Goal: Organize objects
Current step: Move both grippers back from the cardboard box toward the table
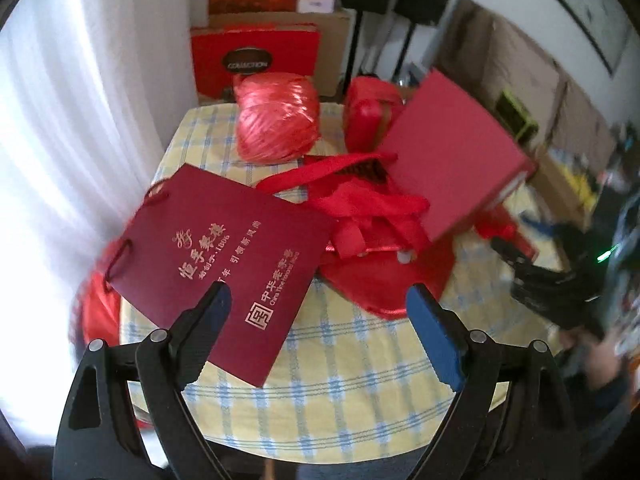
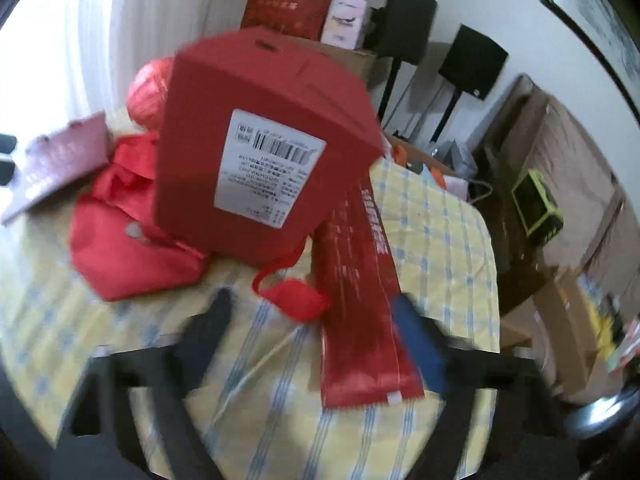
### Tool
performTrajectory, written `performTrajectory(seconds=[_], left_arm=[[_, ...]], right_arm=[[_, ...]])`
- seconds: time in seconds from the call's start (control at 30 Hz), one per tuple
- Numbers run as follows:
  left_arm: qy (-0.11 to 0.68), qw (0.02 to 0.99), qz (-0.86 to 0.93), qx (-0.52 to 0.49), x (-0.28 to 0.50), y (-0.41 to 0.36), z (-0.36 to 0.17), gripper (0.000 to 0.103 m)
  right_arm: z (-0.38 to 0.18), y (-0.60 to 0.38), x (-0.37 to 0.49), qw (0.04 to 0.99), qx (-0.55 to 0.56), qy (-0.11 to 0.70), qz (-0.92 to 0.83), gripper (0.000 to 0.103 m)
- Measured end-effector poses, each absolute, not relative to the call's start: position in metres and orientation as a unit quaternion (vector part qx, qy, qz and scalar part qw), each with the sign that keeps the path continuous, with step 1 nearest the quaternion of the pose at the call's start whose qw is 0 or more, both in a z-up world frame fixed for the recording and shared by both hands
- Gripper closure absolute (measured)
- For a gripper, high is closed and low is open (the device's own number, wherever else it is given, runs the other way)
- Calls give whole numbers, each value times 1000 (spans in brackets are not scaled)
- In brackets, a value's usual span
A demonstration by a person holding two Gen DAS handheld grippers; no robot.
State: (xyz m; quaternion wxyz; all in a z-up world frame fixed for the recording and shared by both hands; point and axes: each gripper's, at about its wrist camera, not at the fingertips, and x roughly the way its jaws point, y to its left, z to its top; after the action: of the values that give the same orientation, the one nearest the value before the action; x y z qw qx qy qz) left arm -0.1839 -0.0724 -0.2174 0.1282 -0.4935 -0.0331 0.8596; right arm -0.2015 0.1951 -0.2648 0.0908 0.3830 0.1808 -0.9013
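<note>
maroon bag (image 1: 224, 256) overhanging table (image 1: 360, 380) edge

Left hand-held gripper (image 1: 318, 300) gapes wide over checked desk (image 1: 360, 380), nothing between jaws. Left finger overlaps maroon paper bag (image 1: 224, 272). Behind: red fabric bag (image 1: 372, 240), tilted red box (image 1: 452, 156), shiny red ball (image 1: 276, 116).
</note>
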Motion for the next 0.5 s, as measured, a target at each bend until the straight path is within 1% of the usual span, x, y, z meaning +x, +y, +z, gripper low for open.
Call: performTrajectory(seconds=[0.03,0.1,0.13,0.23,0.3,0.4,0.43,0.5], left_arm=[[-46,135,859,-491,-184,-75,-216,15],[-57,152,859,-486,-183,-75,-214,15],[-58,159,859,-482,-183,-74,-213,15],[-44,152,868,-471,-183,-69,-213,15],[7,156,870,-468,-180,-56,-216,15],[82,183,863,-463,-173,-32,-226,15],[91,182,864,-461,-173,-27,-228,15],[107,161,875,-444,-178,-18,-232,15]], right_arm=[[-268,197,-205,89,389,175,-900,81],[-272,204,-210,81,393,161,-902,88],[-271,208,-210,77,389,153,-905,94],[-256,221,-200,64,341,112,-931,98],[-236,229,-187,35,277,96,-955,98],[-208,236,-166,-14,183,109,-977,98],[-201,236,-163,-20,170,116,-978,97],[-194,235,-166,-14,179,137,-974,96]])
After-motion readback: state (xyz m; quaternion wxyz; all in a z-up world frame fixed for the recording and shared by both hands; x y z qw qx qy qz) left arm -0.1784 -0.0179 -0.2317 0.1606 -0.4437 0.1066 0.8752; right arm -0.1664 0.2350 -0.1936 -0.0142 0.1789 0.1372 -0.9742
